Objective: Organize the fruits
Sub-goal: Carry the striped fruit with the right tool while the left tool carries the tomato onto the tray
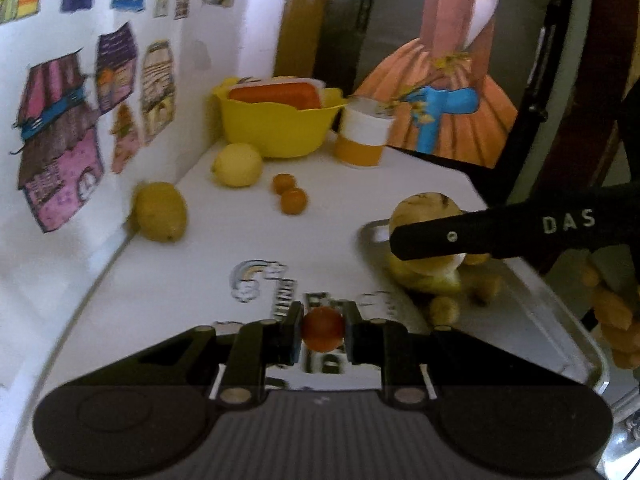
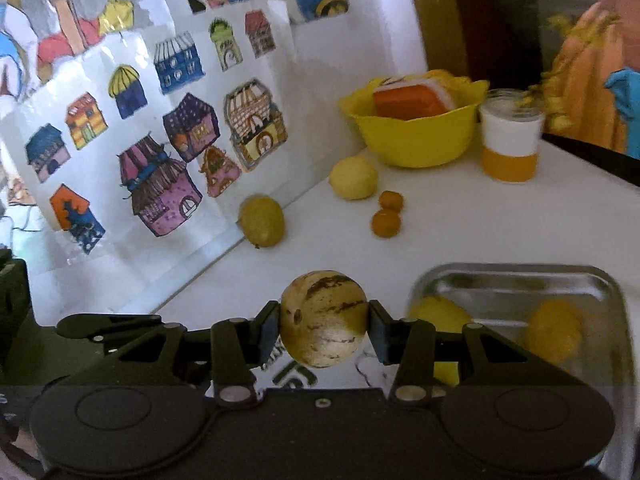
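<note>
Left tool (image 1: 322, 330) grips a small orange fruit (image 1: 322, 328); right tool (image 2: 323, 330) clamps a round striped fruit (image 2: 323, 319). Risk: smooth round skins could slip, roll off the surface (image 2: 460, 232), miss the tray (image 2: 520, 276).

White wall (image 2: 340, 52) with house drawings (image 2: 160, 184)

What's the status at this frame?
Left gripper shut on small orange fruit. Right gripper shut on striped round fruit. Tray close by, nothing blocking.
</note>
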The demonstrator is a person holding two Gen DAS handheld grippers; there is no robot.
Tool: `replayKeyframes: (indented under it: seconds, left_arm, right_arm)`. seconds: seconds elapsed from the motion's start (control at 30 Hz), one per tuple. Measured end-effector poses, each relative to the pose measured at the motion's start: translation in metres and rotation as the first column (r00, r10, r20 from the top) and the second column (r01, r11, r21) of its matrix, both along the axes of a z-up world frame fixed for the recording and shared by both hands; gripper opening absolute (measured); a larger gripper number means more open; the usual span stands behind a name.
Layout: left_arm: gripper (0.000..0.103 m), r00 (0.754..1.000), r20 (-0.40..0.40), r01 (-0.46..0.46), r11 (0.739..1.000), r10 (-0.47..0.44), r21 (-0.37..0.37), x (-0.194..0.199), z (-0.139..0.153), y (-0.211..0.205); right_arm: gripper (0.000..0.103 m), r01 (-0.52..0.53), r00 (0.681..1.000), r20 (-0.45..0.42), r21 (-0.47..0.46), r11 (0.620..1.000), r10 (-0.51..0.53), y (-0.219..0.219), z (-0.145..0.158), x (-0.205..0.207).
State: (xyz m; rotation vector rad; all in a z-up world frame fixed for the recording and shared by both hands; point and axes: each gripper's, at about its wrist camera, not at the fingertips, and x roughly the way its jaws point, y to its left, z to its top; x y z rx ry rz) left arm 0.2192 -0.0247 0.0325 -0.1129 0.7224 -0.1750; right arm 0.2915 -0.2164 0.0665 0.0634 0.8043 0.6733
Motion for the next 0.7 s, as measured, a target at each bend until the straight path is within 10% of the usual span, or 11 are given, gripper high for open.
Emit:
replayKeyframes:
  seconds: [0.7]
  left_arm:
    - [0.022, 0.991, -0.036, 0.125, 0.991, -0.126, -0.042, 0.003, -0.018, -0.112]
  right_arm:
    - [0.048, 0.218, 0.975, -0.027, -0.035, 0.975, -0.219, -0.143, -0.037, -0.036]
